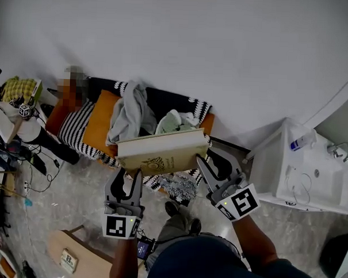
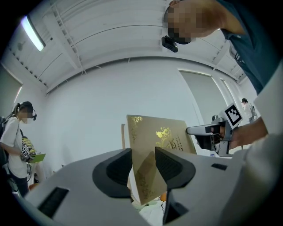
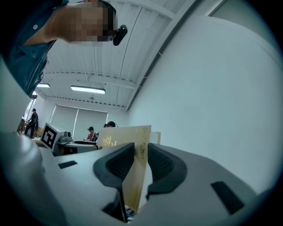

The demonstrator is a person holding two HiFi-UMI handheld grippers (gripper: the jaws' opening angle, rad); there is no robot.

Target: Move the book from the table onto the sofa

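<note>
Left gripper (image 1: 132, 174) and right gripper (image 1: 206, 159) both clamped on book (image 1: 162, 153), held in air at near edge of sofa (image 1: 94, 126). Advice: hold level, lower onto bare seat at left, clear of clothes (image 1: 129, 113).

Matt tan card on the cover of the book (image 1: 162, 152), stamped with glossy gold foil; pale paper at the page edge. Smooth matt grey plastic on the left tongs (image 1: 132, 173) and right tongs (image 1: 204, 161), with black ribbed rubbery pads (image 2: 170, 164). Beyond both tongs, woven striped cloth on the sofa (image 1: 76, 128), with soft crumpled clothes (image 1: 129, 113) on top. Beneath the tongs, smooth speckled stone-like floor (image 1: 73, 197).
</note>
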